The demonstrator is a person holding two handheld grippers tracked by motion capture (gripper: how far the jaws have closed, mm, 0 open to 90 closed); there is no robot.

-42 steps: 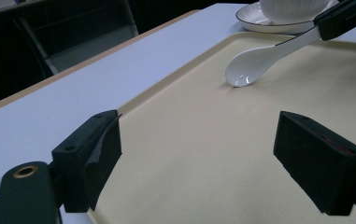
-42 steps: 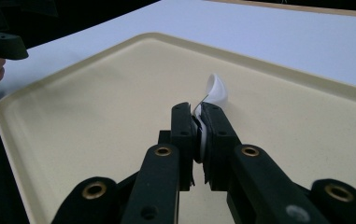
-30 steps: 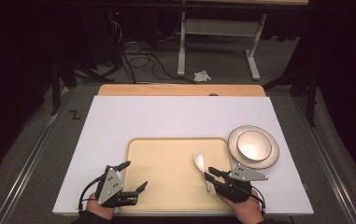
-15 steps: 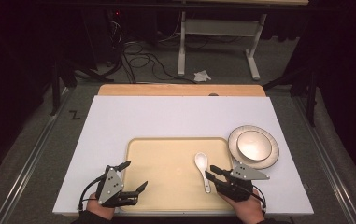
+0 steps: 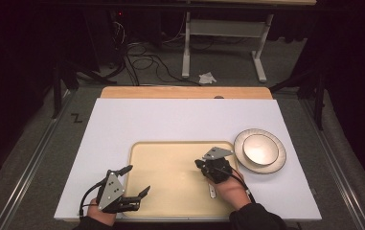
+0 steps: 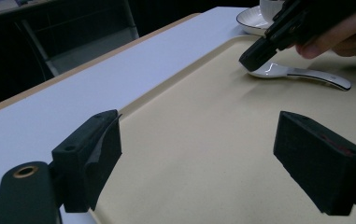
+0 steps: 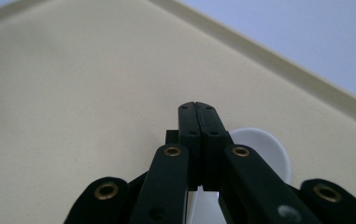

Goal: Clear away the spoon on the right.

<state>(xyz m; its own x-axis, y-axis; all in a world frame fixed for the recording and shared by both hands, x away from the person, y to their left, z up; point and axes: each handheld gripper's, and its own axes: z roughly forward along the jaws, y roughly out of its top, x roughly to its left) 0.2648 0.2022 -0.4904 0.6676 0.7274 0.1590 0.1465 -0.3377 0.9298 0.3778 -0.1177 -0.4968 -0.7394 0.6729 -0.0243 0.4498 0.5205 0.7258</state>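
Both jaws of the right gripper [image 5: 200, 164] are pressed together above the white spoon [image 6: 297, 73] near the tray's [image 5: 170, 191] right edge; left gripper [image 5: 134, 181] jaws stand apart.

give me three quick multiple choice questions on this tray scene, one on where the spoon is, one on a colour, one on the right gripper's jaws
1. Where does the white spoon lie?
A. on the beige tray
B. in the bowl
C. on the floor

2. What colour is the table top?
A. red
B. white
C. green

3. How do the jaws of the right gripper stand?
A. wide apart
B. closed together
C. clamped around the plate

Answers:
1 A, the left gripper view shows the spoon flat on the tray.
2 B, the high view shows a white surface around the tray.
3 B, the right gripper view shows the two jaws touching, above the spoon.
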